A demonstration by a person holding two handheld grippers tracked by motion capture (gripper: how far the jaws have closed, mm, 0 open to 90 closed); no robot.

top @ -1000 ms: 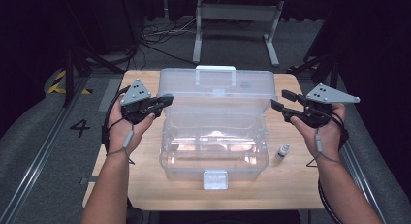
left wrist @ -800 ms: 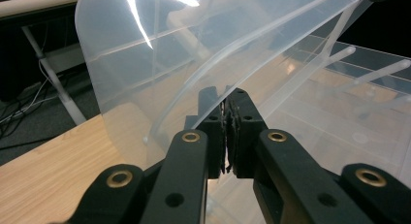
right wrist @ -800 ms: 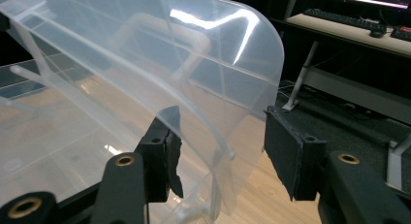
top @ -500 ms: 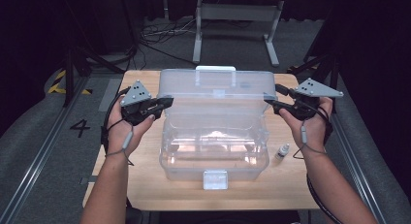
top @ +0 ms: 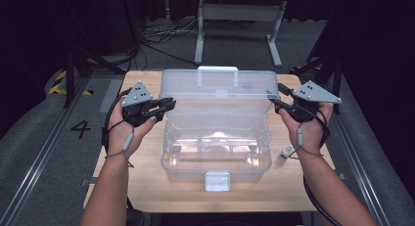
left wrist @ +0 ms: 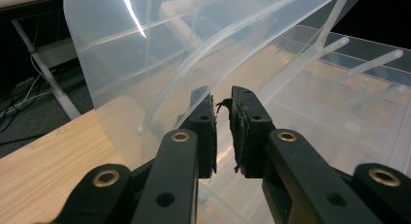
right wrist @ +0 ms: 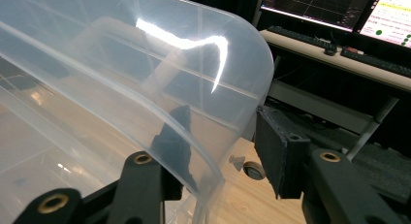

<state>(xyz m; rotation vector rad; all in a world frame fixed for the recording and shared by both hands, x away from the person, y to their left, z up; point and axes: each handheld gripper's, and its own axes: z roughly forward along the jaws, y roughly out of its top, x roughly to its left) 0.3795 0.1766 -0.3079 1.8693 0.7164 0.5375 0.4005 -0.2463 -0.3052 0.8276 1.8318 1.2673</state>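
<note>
A clear plastic box [top: 169,155] stands on the wooden table [top: 142,187] with its lid [top: 220,86] raised upright at the back. My left gripper [top: 168,104] is at the lid's left edge; in the left gripper view its jaws [left wrist: 222,103] are pressed nearly together on the lid's rim [left wrist: 145,54]. My right gripper [top: 275,103] is at the lid's right edge. In the right gripper view it [right wrist: 220,117] stands open astride the lid [right wrist: 145,64], one jaw behind the plastic and one outside it.
A small white bottle [top: 284,153] stands on the table right of the box. The box has a white latch [top: 217,181] at its front. Cables and a metal stand [top: 240,13] lie on the floor beyond the table.
My right gripper has moved left and up to the lid's right edge. The left gripper has stayed in place.
</note>
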